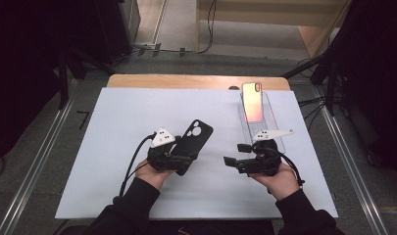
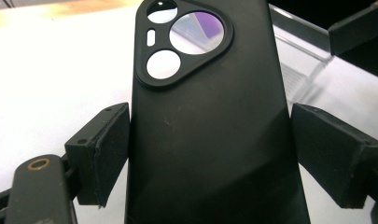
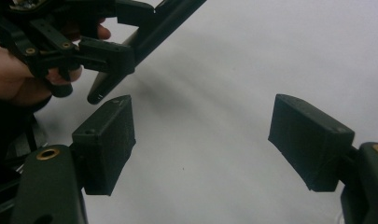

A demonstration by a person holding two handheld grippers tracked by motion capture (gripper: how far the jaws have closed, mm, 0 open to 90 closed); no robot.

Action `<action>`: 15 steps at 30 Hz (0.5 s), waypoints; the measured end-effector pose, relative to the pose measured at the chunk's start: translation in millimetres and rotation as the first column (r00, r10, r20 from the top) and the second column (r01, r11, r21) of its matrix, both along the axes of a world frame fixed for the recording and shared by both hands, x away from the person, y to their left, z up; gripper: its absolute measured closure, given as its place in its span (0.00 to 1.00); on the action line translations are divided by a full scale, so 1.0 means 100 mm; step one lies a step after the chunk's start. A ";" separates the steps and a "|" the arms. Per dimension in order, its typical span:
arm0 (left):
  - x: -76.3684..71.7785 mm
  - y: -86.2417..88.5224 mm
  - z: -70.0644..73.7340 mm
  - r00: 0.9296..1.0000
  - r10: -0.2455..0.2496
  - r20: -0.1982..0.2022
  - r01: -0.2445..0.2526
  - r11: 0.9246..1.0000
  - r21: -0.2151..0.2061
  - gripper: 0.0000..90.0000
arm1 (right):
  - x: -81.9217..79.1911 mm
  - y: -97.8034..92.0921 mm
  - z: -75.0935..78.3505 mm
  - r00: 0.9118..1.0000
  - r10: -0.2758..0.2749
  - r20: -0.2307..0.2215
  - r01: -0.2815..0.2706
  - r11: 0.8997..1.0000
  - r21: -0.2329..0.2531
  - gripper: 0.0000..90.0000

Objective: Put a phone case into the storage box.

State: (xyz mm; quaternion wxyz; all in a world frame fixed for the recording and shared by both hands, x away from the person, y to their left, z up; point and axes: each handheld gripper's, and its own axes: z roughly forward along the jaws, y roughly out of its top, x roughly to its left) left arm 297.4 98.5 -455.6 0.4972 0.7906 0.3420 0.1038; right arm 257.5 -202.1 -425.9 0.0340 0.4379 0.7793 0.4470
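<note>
Left gripper [image 1: 186, 157] pinches the lower part of the black phone case [image 1: 192, 142], one pad pressed to each long edge; the left gripper view shows the case [image 2: 210, 130] standing up between the two pads with its back toward the camera, and the camera cut-out [image 2: 183, 42] at its far end. From the high view the case slants up and to the right from the gripper, over the white mat [image 1: 112, 127], left of centre; whether it rests on the mat cannot be told. Right gripper [image 1: 237, 154] is spread wide with nothing between its pads, pointing leftward toward the other hand; its own view shows only bare white mat [image 3: 270, 56] in the gap, with the left gripper [image 3: 102, 58] and the case's edge [image 3: 144, 44] at the upper left. Behind the right gripper stands a clear rack [image 1: 272, 120] near the mat's far right side, and a phone [image 1: 253, 102] with a pinkish-orange reflective face leans in it. Both grippers are near each other, not touching.
</note>
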 end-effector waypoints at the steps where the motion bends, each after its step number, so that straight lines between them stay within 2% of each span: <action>1: 0.00 -0.01 -0.01 1.000 0.004 0.004 -0.004 1.000 -0.015 0.17 | 0.01 0.01 0.01 1.000 -0.007 -0.003 0.007 1.000 0.001 0.23; 5: -0.03 -0.03 -0.04 0.999 0.024 0.027 -0.023 0.999 -0.043 0.17 | 0.05 0.04 0.05 1.000 -0.018 -0.005 0.018 0.999 0.034 0.22; 9: -0.06 -0.04 -0.05 0.998 0.036 0.046 -0.034 0.998 -0.053 0.17 | 0.10 0.07 0.09 1.000 -0.009 -0.018 0.010 0.997 0.072 0.22; 15: -0.11 -0.07 -0.05 0.995 0.061 0.082 -0.055 0.996 -0.074 0.17 | 0.19 0.15 0.15 0.999 -0.003 -0.042 0.007 0.995 0.099 0.22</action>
